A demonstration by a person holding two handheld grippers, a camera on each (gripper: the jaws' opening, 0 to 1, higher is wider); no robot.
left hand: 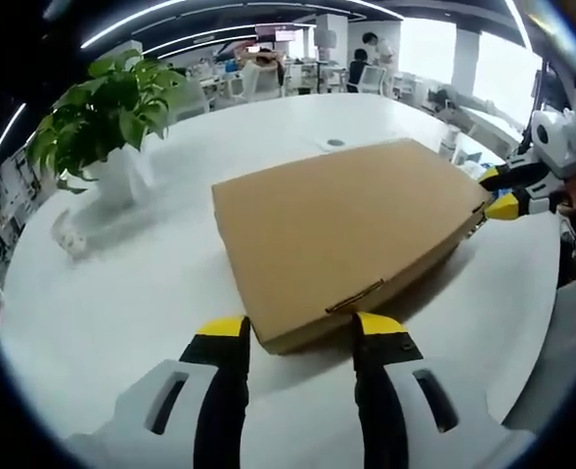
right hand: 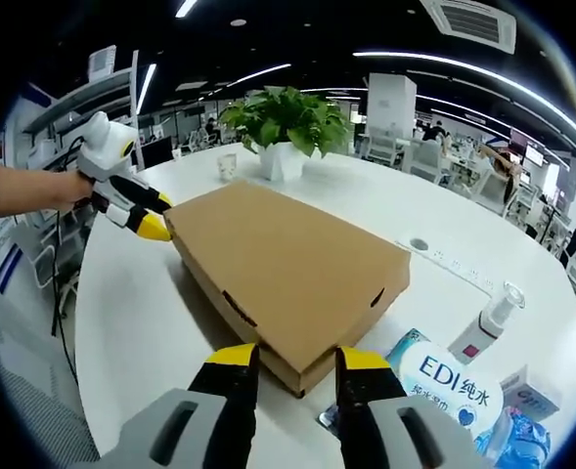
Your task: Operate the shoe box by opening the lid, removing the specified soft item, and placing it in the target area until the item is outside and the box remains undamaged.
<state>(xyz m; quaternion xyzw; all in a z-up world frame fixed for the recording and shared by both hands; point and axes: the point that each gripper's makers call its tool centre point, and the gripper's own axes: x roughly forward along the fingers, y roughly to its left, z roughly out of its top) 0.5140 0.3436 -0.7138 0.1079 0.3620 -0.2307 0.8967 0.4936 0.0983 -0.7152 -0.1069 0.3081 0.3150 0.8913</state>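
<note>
In the left gripper view, our left gripper stood with its two yellow-tipped jaws spread wide, one on each side of the near corner of the cardboard box, gripping nothing. The box lay flat on the white table with its lid closed. At the far right corner of the box we saw our right gripper, its yellow tips at the box's edge; we could not tell whether they pinched it. A potted plant stood well apart on the left. In the right gripper view, the right gripper was open too, its jaws astride the near corner of the same closed box, holding nothing. The left gripper met the far left corner, held by a hand. The plant stood beyond the box, and a spray bottle and blue packets lay just beside it on the right.
</note>
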